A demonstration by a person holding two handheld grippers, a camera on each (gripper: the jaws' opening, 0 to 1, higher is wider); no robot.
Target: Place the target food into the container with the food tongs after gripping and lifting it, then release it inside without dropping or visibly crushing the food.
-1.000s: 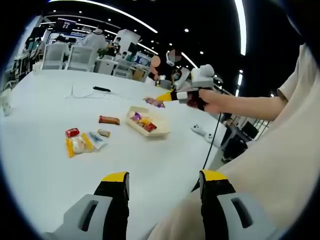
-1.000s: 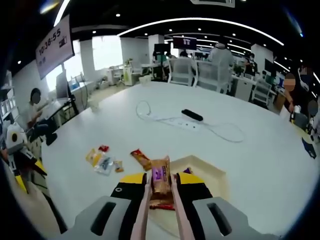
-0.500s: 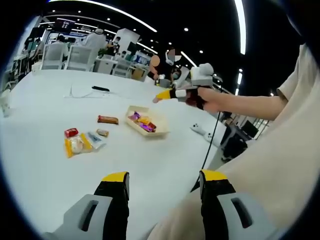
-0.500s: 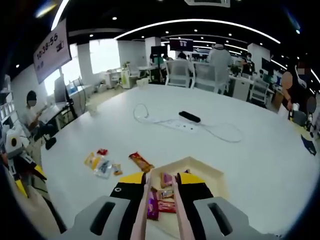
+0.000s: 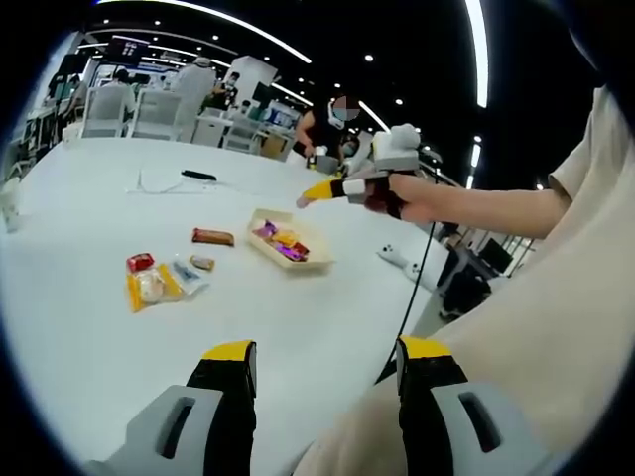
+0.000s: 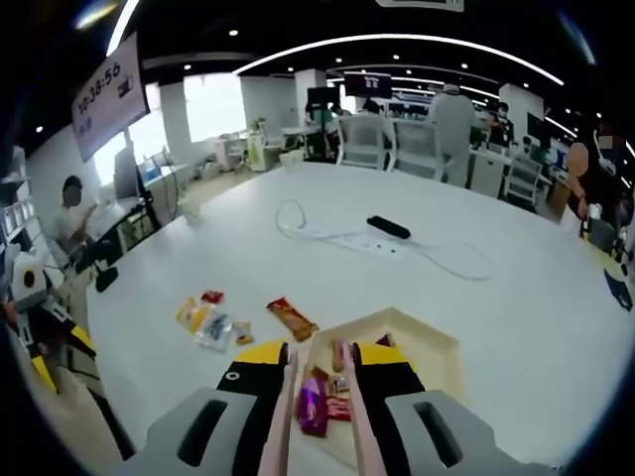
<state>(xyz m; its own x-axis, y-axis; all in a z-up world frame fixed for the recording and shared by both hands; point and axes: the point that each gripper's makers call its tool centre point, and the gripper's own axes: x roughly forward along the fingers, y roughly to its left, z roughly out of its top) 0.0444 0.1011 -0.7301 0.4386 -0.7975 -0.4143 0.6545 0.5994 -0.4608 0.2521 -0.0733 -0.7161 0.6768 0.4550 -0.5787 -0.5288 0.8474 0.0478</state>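
Right gripper view: your right gripper (image 6: 319, 372) carries the pink tongs (image 6: 281, 416) between its yellow-tipped jaws. The two tong arms stand slightly apart with nothing pinched between them; their tips hang over the near end of the container (image 6: 437, 349), apart from its contents as far as can be judged. The container, a pale open tray on the white tabletop (image 6: 516, 297), holds several wrapped snacks, among them a purple packet (image 6: 314, 405) and a red one (image 6: 338, 407).

Around it: a brown snack bar (image 6: 291, 317) lies just beside the container's left corner. Farther left sits a cluster of small packets (image 6: 210, 319). A black power strip (image 6: 388, 227) with a white cable (image 6: 437, 254) lies well beyond, toward the far side.

Left gripper view: your left gripper (image 5: 322, 362) is held low at the near edge of the tabletop, jaws spread wide and empty. The right gripper (image 5: 337, 188) shows above the container (image 5: 288, 244), held out in your hand (image 5: 417, 196). The snack bar (image 5: 213, 237) and packets (image 5: 159, 280) lie to its left.
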